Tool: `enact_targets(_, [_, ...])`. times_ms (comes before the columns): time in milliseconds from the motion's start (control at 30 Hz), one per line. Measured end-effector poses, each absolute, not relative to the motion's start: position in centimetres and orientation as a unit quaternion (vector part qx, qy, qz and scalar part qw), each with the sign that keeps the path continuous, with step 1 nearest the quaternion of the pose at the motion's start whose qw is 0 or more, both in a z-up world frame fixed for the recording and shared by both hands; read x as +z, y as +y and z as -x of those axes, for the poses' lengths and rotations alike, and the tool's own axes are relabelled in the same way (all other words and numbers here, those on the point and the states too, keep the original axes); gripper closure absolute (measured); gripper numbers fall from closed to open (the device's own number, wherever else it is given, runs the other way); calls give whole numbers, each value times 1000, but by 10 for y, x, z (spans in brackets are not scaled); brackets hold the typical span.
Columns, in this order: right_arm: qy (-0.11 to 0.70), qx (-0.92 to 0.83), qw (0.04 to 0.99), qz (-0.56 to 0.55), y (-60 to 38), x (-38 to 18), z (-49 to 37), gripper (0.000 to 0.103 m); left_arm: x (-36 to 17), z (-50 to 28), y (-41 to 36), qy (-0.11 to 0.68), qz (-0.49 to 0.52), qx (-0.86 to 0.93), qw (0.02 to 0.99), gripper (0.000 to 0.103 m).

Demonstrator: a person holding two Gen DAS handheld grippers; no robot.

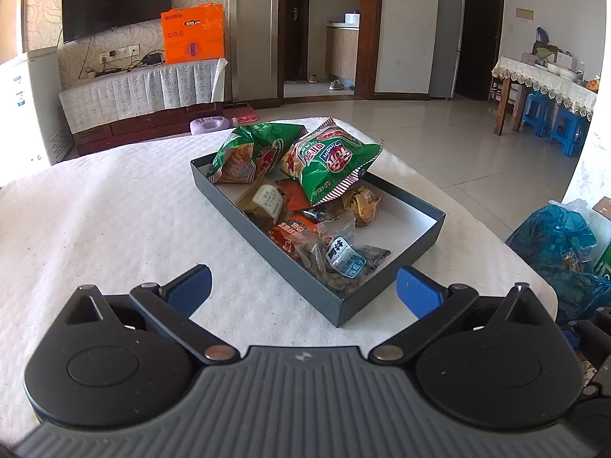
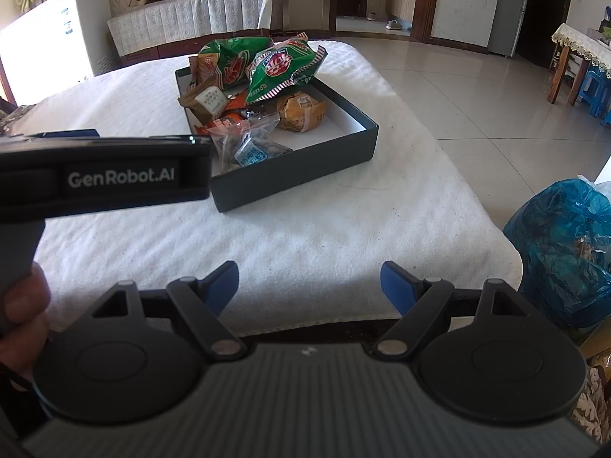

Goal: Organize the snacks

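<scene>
Crinkly green bags (image 1: 301, 156) and small glossy packets (image 2: 244, 133) fill a shallow dark rectangular box (image 1: 328, 301) on the nubbly white cloth (image 1: 114, 229), while the left gripper (image 1: 303, 290) and right gripper (image 2: 309, 286) hover with blue-padded fingers spread, empty.

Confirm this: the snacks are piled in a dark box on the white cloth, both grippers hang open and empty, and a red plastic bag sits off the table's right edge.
The bag is blue, not red, as the right wrist view shows. The rest stands.
</scene>
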State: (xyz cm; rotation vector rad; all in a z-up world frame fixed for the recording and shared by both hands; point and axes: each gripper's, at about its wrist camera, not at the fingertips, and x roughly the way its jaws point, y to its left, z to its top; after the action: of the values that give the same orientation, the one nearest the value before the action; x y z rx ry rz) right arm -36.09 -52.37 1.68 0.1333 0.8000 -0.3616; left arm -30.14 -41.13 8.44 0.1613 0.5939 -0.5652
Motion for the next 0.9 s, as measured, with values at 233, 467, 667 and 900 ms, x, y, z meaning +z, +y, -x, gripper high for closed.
enact_targets(233, [387, -175, 903, -64, -524, 17, 361, 20, 85, 301, -411, 290, -78, -275, 913, 0])
enact_targets(467, [387, -175, 903, -64, -524, 17, 361, 20, 85, 302, -411, 289, -78, -275, 913, 0])
enact_targets(667, [387, -175, 903, -65, -523, 17, 361, 20, 85, 302, -411, 289, -81, -278, 913, 0])
enact_targets(900, [387, -175, 903, -65, -524, 17, 361, 20, 85, 303, -411, 288, -81, -279, 912, 0])
